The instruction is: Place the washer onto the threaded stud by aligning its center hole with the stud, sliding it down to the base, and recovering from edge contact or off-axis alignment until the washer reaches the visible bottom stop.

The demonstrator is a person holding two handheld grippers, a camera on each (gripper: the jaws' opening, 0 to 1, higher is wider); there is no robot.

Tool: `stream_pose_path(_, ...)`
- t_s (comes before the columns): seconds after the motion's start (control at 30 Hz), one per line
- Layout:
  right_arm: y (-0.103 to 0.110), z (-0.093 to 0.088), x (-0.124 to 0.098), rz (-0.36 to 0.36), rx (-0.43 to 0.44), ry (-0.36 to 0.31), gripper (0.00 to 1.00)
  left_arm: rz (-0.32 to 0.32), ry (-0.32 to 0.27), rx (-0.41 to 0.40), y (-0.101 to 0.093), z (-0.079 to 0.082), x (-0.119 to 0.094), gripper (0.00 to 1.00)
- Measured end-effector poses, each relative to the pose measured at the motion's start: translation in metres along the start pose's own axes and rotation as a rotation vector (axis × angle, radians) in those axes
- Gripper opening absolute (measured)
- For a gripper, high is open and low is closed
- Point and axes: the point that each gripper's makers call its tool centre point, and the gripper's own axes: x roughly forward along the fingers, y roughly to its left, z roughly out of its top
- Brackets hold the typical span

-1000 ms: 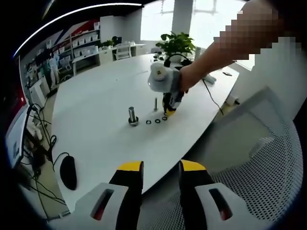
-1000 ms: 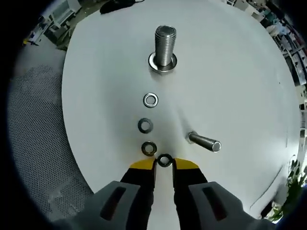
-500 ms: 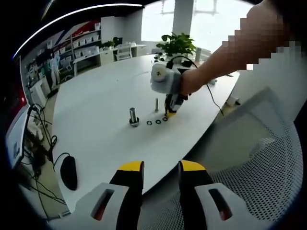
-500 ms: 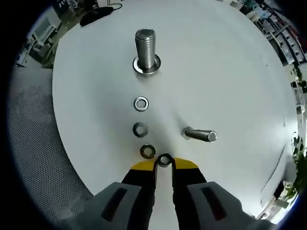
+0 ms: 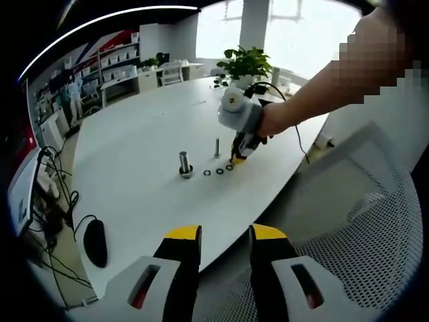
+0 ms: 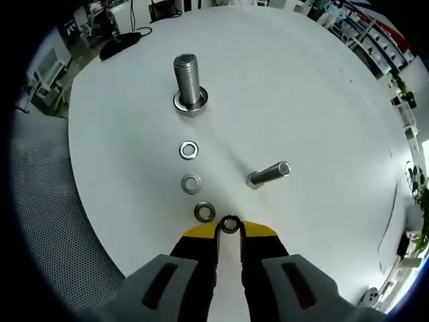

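Washer (image 6: 230, 224) pinched between the yellow tips of my right hand-held gripper (image 6: 230, 229): that is where the task's piece sits now, edge-on between jaws pressed in against it, and over the last second I have raised it from the bench (image 6: 322, 100), since the row of parts below looks smaller and farther in the right gripper view than it did. Just ahead of the tips lie three loose washers in a line, the nearest (image 6: 204, 212), then (image 6: 191, 182), then (image 6: 188, 149), leading to the thick threaded stud (image 6: 187, 80) standing on its base, with a slimmer stud (image 6: 268, 174) off to the side. In the left gripper view my left hand-held gripper (image 5: 225, 236) hangs back past the bench edge, jaws spread and holding nothing. I judge the pickup done; the carry to a stud and the hole alignment are still ahead.
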Motion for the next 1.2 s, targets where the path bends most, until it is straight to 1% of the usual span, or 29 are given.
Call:
stream_pose_path(0.07,-0.004,0.000,0.004,0.000,0.003,-0.004,0.14,0.000,-0.002,0.000,0.000,0.001,0.000,0.26)
stream_pose_path(0.13,-0.008,-0.001,0.006,0.004,0.025,-0.003,0.14,0.000,-0.004,-0.001,0.000,0.001,0.000,0.26)
stream_pose_path(0.23,-0.008,-0.005,0.004,0.007,0.055,-0.004,0.14,-0.001,-0.003,-0.001,0.000,0.000,0.000,0.26)
stream_pose_path(0.27,-0.002,-0.004,-0.005,0.007,0.060,-0.012,0.14,-0.002,-0.003,-0.001,0.000,0.001,0.001,0.26)
stream_pose_path(0.37,0.002,-0.001,-0.015,0.005,0.058,-0.025,0.14,-0.007,-0.006,0.000,-0.001,0.001,0.001,0.26)
stream_pose_path(0.43,-0.011,0.005,-0.009,0.002,0.058,-0.041,0.14,-0.008,-0.005,0.003,-0.002,0.001,0.001,0.26)
stream_pose_path(0.47,-0.009,0.007,-0.017,0.002,0.065,-0.052,0.14,-0.008,-0.005,0.004,-0.002,0.001,0.001,0.26)
stream_pose_path(0.53,-0.008,0.011,-0.023,0.006,0.061,-0.065,0.14,-0.007,-0.009,0.002,-0.002,0.002,0.001,0.26)
stream_pose_path(0.57,-0.011,0.016,-0.024,0.002,0.022,-0.081,0.14,-0.006,-0.011,0.001,-0.002,0.002,0.001,0.26)
stream_pose_path(0.63,-0.017,0.020,-0.028,-0.019,-0.043,-0.087,0.14,-0.005,-0.013,0.003,-0.002,0.002,0.001,0.26)
stream_pose_path(0.7,-0.024,0.030,-0.029,-0.029,-0.052,-0.106,0.14,-0.004,-0.016,0.005,-0.002,0.003,0.000,0.26)
stream_pose_path(0.8,-0.027,0.034,-0.035,-0.033,-0.052,-0.132,0.14,-0.001,-0.018,0.003,-0.001,0.003,0.000,0.26)
stream_pose_path(0.9,-0.026,0.034,-0.040,-0.047,-0.114,-0.121,0.14,-0.001,-0.015,0.004,-0.001,0.003,0.000,0.26)
stream_pose_path(0.93,-0.029,0.035,-0.041,-0.057,-0.134,-0.132,0.14,-0.002,-0.013,0.007,-0.002,0.002,0.000,0.26)
stream_pose_path(1.03,-0.028,0.037,-0.045,-0.060,-0.126,-0.156,0.14,-0.002,-0.013,0.007,-0.001,0.002,0.000,0.26)
stream_pose_path(1.17,-0.034,0.044,-0.046,-0.076,-0.140,-0.180,0.14,0.003,-0.011,0.006,-0.001,0.002,0.000,0.26)
stream_pose_path(1.2,-0.034,0.047,-0.049,-0.082,-0.145,-0.187,0.14,0.003,-0.012,0.005,0.000,0.002,0.000,0.26)
